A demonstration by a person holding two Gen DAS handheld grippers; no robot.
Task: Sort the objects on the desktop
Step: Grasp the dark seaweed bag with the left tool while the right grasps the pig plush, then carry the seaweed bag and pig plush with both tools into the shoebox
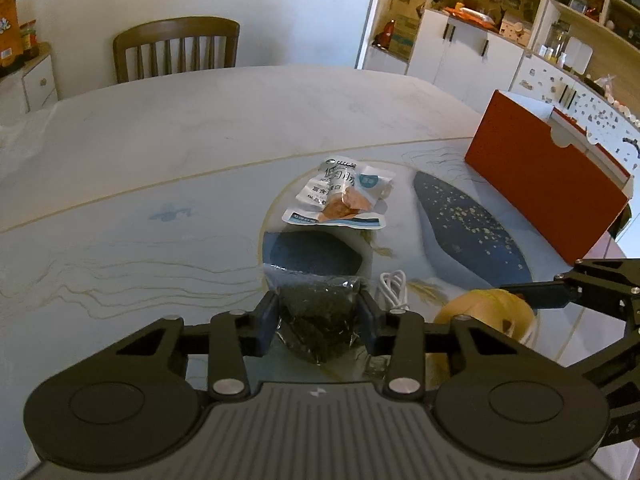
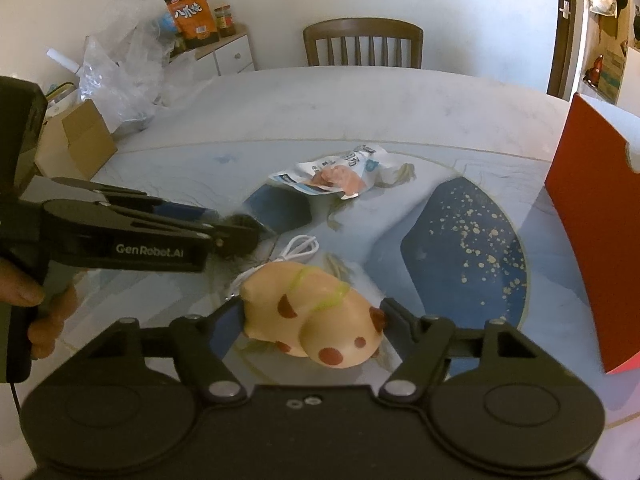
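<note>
My left gripper is shut on a clear packet of dark, seaweed-like stuff just above the table. My right gripper is shut on a yellow dog-shaped soft toy with red-brown spots; the toy also shows in the left wrist view. A white coiled cable lies between the two grippers and shows in the right wrist view. A white snack packet with orange food inside lies further back on the table, seen too in the right wrist view.
A red open box stands at the right, also in the right wrist view. A cardboard box and plastic bags sit at the table's left. A wooden chair stands beyond the far edge.
</note>
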